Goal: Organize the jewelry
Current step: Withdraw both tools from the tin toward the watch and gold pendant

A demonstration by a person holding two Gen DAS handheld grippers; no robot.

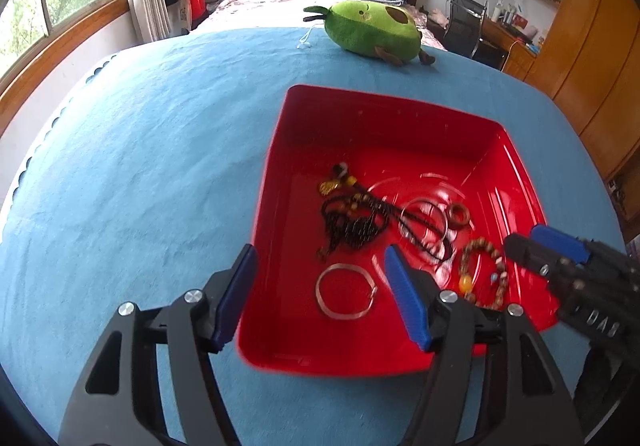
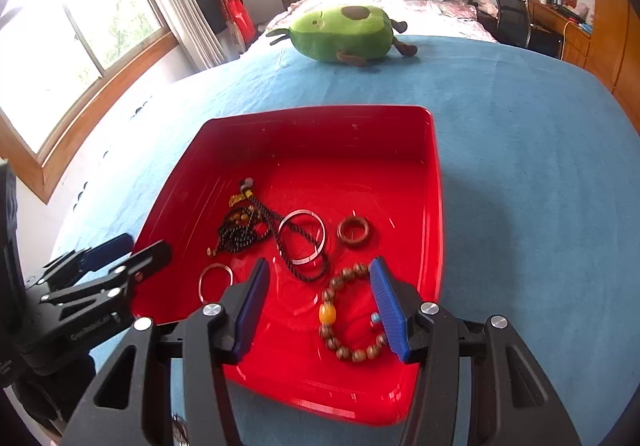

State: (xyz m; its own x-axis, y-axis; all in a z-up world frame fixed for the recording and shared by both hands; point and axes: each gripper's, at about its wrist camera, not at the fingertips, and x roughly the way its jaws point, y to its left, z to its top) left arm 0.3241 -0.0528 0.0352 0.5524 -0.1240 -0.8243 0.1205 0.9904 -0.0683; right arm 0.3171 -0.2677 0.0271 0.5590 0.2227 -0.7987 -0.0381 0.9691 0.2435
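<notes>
All the jewelry lies in the red tray (image 2: 434,206) on the blue blanket (image 2: 520,166), and with the right gripper (image 2: 320,310) gaping empty over the bead bracelet (image 2: 348,350) at the near right and the left gripper (image 1: 320,298) likewise open, the next move is probably lowering to pinch the beads.

A green avocado plush toy (image 1: 370,29) lies on the blue blanket (image 1: 140,150); behind it a black chair (image 1: 466,24) stands at a desk.
</notes>
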